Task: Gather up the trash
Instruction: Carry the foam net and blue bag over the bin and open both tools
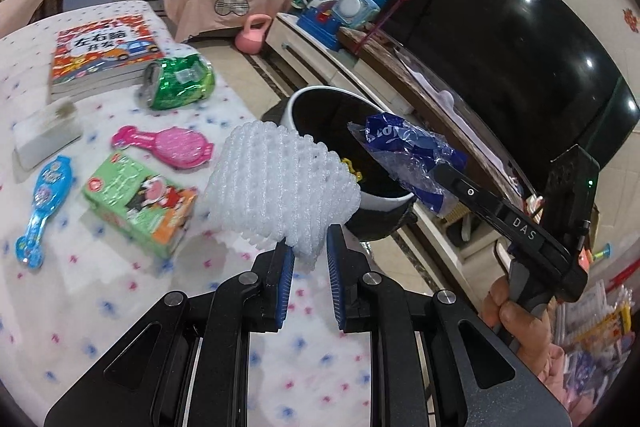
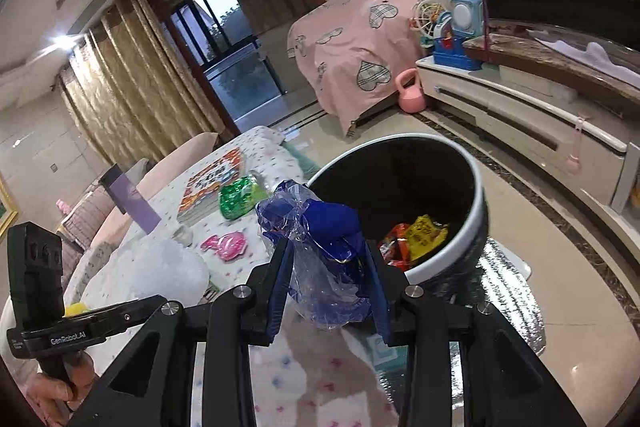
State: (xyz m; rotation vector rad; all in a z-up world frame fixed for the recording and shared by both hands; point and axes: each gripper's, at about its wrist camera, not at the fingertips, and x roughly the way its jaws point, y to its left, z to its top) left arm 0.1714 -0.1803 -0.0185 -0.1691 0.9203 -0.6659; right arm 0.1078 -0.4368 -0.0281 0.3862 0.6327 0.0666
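My left gripper (image 1: 310, 247) is shut on a corner of a white foam net (image 1: 280, 187), held above the table's edge just short of the bin. The bin (image 1: 298, 99) is round, with a white rim and a black inside, and stands on the floor beside the table. My right gripper (image 2: 328, 247) is shut on a crumpled blue and clear plastic wrapper (image 2: 320, 227), close to the near left rim of the bin (image 2: 478, 187). Red and yellow wrappers (image 2: 416, 235) lie inside it. In the left wrist view the right gripper (image 1: 444, 171) holds the blue wrapper (image 1: 404, 151) over the bin's rim.
The table's spotted white cloth (image 1: 100, 291) carries a book (image 1: 104, 55), a crushed green foil bag (image 1: 178, 81), a pink brush (image 1: 168, 145), a blue brush (image 1: 44, 203), a green box (image 1: 140, 203) and a white tissue box (image 1: 46, 131). A TV (image 1: 520, 47), a low cabinet (image 2: 520, 119) and a pink kettlebell (image 2: 410, 93) stand beyond the bin.
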